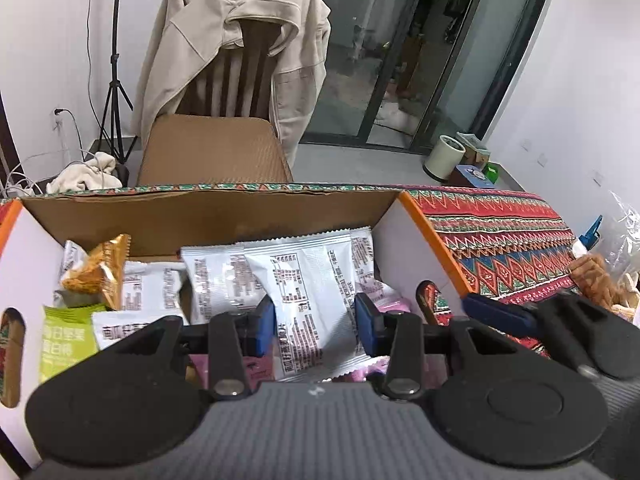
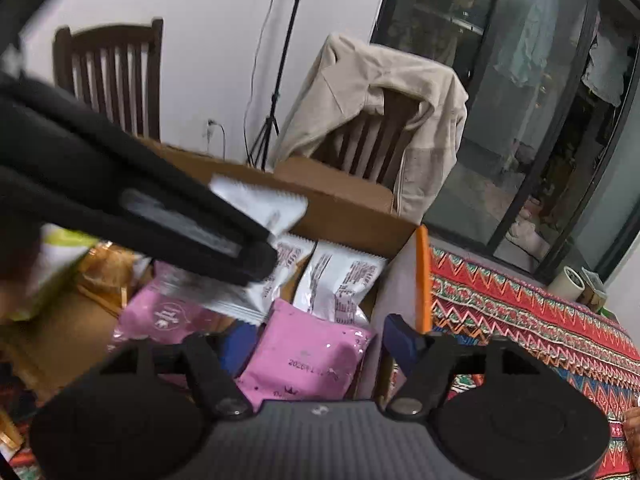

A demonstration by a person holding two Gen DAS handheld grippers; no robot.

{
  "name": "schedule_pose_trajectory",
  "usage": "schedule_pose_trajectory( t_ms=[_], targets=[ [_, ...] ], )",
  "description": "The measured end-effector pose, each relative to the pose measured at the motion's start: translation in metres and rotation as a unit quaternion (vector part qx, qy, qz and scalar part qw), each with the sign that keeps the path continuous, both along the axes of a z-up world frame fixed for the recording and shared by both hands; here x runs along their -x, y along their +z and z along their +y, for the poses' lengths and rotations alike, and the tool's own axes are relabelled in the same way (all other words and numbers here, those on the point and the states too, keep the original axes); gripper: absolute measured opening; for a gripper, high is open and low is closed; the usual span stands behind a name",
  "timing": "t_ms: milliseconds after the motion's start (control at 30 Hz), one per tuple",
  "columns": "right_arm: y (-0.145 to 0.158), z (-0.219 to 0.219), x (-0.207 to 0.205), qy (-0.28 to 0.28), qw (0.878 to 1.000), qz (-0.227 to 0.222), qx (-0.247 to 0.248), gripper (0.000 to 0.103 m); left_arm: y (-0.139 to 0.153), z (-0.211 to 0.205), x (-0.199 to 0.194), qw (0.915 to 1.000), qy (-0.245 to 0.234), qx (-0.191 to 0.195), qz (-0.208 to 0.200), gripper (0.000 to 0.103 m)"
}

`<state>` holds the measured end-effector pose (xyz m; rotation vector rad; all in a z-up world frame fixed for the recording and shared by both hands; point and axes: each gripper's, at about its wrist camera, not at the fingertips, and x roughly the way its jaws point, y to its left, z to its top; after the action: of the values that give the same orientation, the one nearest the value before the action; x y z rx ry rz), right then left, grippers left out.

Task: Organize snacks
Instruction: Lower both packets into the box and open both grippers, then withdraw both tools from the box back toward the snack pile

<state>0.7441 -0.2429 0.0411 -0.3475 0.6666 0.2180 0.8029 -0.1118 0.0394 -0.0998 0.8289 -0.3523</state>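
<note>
Snacks mostly sit in cardboard box (image 1: 208, 216) on the bench. Left claw (image 1: 316, 322) clamps silver packet (image 1: 308, 292) over the box: drop step, release next. Right claw (image 2: 316, 344) spread, empty, above pink packet (image 2: 304, 356).

A: Setting? 
B: Home living or dining room. Wooden slat-back chair (image 1: 240, 80) draped with a beige jacket (image 1: 192, 40); patterned woven cloth (image 1: 500, 232) on the counter.
A: Further evidence?
B: Sliding glass door (image 1: 400, 60) with hanging laundry beyond; wall socket.
</note>
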Motion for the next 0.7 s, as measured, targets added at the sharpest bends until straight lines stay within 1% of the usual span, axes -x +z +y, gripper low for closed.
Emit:
schedule_pose_trajectory(
  t_ms=[33, 67, 100, 200, 233, 333, 367, 433, 500, 567, 633, 700],
  targets=[
    [0.005, -0.005, 0.006, 0.01, 1.0, -0.003, -0.004, 0.075, 0.0, -0.002, 0.0, 1.0, 0.0, -0.003, 0.002, 0.048],
    [0.01, -0.01, 0.012, 0.013, 1.0, -0.003, -0.01, 0.075, -0.001, -0.005, 0.0, 1.0, -0.001, -0.008, 0.005, 0.057],
    [0.016, -0.015, 0.018, 0.007, 1.0, -0.005, -0.012, 0.079, -0.001, -0.006, 0.001, 0.9999, 0.0, -0.016, 0.005, 0.06],
    [0.038, -0.03, 0.035, -0.001, 0.999, -0.026, -0.026, 0.079, 0.008, 0.0, 0.009, 0.9996, -0.011, -0.026, -0.003, 0.065],
    [0.047, -0.035, 0.04, -0.003, 0.999, -0.031, -0.035, 0.079, 0.014, 0.005, 0.013, 0.9996, -0.005, -0.026, -0.008, 0.068],
    [0.074, -0.048, 0.057, -0.007, 0.997, -0.046, -0.057, 0.082, 0.039, 0.024, 0.033, 0.9993, 0.002, -0.028, -0.025, 0.07],
    [0.081, -0.05, 0.063, -0.009, 0.997, -0.049, -0.062, 0.083, 0.048, 0.031, 0.044, 0.999, 0.005, -0.031, -0.033, 0.074],
    [0.095, -0.056, 0.079, -0.006, 0.996, -0.052, -0.079, 0.083, 0.066, 0.045, 0.069, 0.9982, 0.008, -0.032, -0.05, 0.077],
    [0.106, -0.063, 0.095, 0.0, 0.994, -0.053, -0.099, 0.084, 0.085, 0.06, 0.103, 0.9968, 0.004, -0.035, -0.071, 0.079],
    [0.117, -0.068, 0.12, 0.008, 0.992, -0.056, -0.115, 0.086, 0.101, 0.073, 0.142, 0.9952, 0.002, -0.034, -0.091, 0.086],
    [0.126, -0.07, 0.146, 0.013, 0.99, -0.062, -0.123, 0.088, 0.113, 0.087, 0.19, 0.9929, -0.002, -0.029, -0.115, 0.09],
    [0.133, -0.073, 0.176, 0.021, 0.988, -0.069, -0.134, 0.092, 0.12, 0.095, 0.234, 0.9889, -0.005, -0.039, -0.143, 0.091]
  ],
)
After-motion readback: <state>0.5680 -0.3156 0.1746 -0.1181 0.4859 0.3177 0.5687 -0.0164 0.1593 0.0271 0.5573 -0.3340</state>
